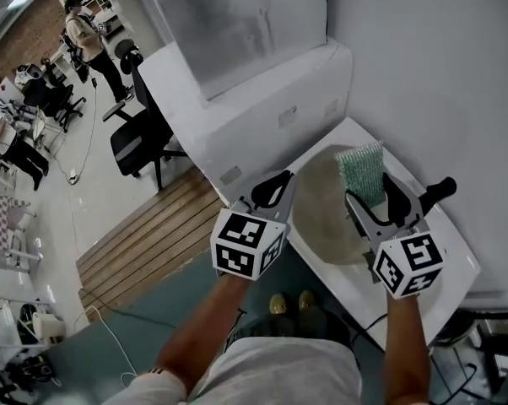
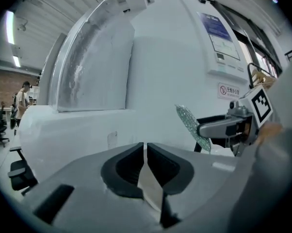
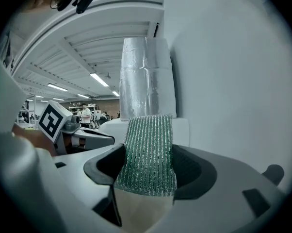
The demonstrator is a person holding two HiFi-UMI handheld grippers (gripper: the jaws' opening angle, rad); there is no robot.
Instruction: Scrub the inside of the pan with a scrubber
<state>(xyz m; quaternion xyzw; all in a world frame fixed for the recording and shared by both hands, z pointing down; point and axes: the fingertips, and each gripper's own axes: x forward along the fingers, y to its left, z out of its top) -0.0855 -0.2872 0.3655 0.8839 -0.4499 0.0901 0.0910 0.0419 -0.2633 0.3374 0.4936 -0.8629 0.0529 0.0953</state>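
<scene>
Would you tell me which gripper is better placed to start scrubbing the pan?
Right: the right gripper clamps the green scrubber over the pan; the left gripper is shut beside it.

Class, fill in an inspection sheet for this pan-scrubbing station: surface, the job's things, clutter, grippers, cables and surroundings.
Surface: white counter, set against a white wall.
Job's things: pan, pale inside, with a black handle, lies on the counter. The green scrubber is over its far side; contact cannot be told.
Clutter: nothing seen on the counter.
Grippers: left gripper has its jaws together, beside the pan's left rim. The right gripper is clamped on the scrubber.
Cables: white cable on the floor; dark cable near the chairs.
Surroundings: office chair, wooden slats, a person standing far off.
</scene>
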